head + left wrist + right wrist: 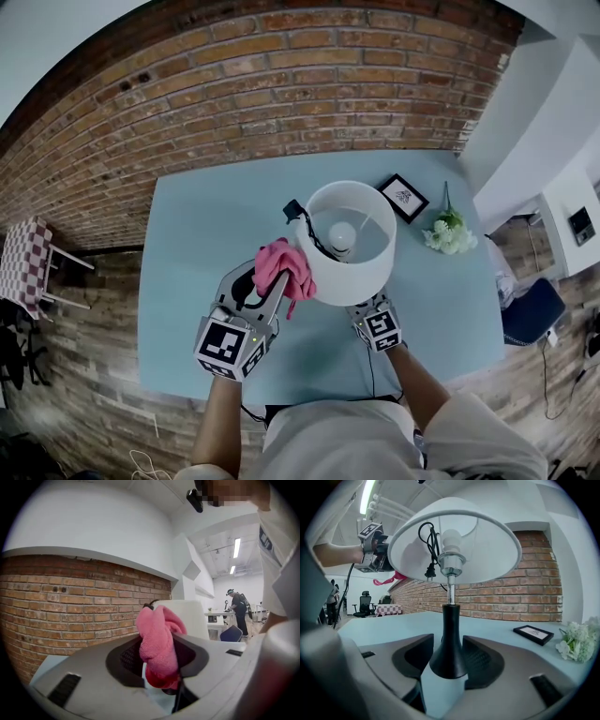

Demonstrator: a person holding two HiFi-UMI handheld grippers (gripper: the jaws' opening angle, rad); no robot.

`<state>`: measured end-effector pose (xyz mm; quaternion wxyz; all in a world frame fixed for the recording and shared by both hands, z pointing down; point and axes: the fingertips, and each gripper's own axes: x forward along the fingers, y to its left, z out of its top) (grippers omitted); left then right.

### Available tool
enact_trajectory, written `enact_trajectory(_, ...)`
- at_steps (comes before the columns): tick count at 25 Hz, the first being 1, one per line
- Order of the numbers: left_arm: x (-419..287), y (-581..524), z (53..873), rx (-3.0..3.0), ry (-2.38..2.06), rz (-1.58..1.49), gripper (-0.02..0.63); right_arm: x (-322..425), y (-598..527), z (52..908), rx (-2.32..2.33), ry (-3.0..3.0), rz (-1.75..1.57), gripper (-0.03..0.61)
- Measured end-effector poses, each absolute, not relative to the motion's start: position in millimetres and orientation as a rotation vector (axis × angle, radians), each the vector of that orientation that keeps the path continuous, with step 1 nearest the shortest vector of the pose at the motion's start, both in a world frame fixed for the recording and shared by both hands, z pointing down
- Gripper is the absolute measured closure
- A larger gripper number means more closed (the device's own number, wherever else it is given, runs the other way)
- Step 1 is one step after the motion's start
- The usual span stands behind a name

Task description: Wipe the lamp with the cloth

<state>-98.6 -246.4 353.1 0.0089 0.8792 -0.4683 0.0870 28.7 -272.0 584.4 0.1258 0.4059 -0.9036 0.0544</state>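
My left gripper [270, 286] is clenched on the pink cloth [286, 267], which bunches up out of the jaws. My right gripper [450, 665] is closed on the flared black base of the lamp [450, 644], low in the right gripper view. The lamp stands upright at the middle of the pale blue counter [197, 234], its stem vertical and its white shade [349, 277] open towards my head. In the head view the shade lies just right of the cloth, at its left wall. I cannot tell whether cloth and shade touch or are only just beside each other. The left gripper is the nearer one to the shade, so I judge the wipe is its job. I count one lamp, one cloth, one framed picture [403, 198] and one bunch of white flowers [448, 234].
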Motion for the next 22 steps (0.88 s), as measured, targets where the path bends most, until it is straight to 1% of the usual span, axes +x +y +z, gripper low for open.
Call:
enact_trajectory(8,-98.4,-245.9,289.8,2.808,-1.570,0.108,0.459,18.8,-275.8,609.3,1.118,-2.618,0.219,0.357)
enact_trajectory(14,-92.5,-255.3,276.9,2.794,-1.624,0.082,0.459,9.0,-274.4,600.8,1.052,-2.671,0.188,0.357)
enact_trajectory(15,-91.7,-255.8,276.5,2.793,-1.626,0.081,0.459,9.6,-276.8,598.1,1.055,-2.676,0.186,0.340)
enact_trajectory(22,-85.2,-254.8,272.6,2.832,-1.589,0.067,0.459,16.4,-296.6,579.3,1.090,-2.657,0.072,0.302)
